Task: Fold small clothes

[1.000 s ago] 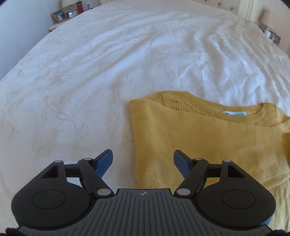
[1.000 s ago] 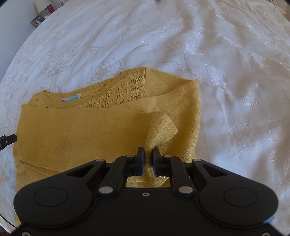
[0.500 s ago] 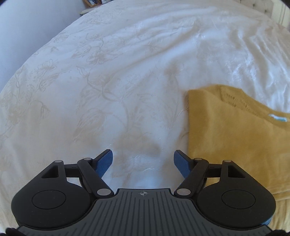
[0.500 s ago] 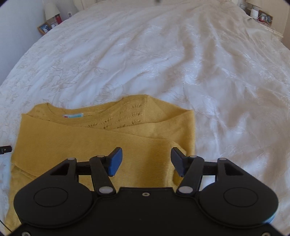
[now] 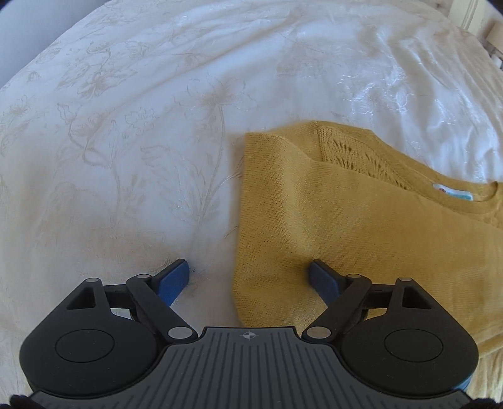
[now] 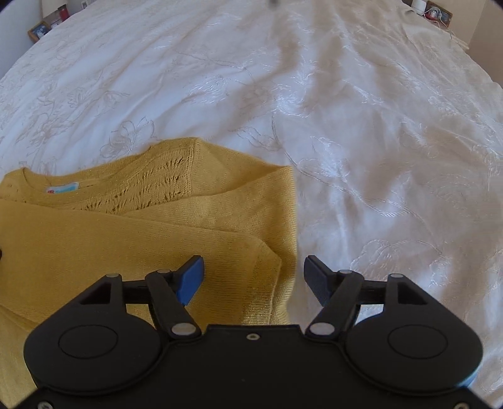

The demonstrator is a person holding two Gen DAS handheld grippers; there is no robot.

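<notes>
A mustard-yellow knit sweater lies on the white bedspread, its sides folded in over the body and its neck label facing up. My left gripper is open and empty, low over the sweater's left folded edge, which runs between its fingers. In the right wrist view the sweater fills the lower left. My right gripper is open and empty, straddling the sweater's right folded edge, with the folded-in sleeve end just below it.
The embroidered white bedspread stretches wide around the sweater. A bedside table with a photo frame stands far left, and another bedside table with small items far right.
My right gripper opened, let go of the sleeve and shifted right to the sweater's right edge. My left gripper swung left off the sweater, then back over its left edge, staying open.
</notes>
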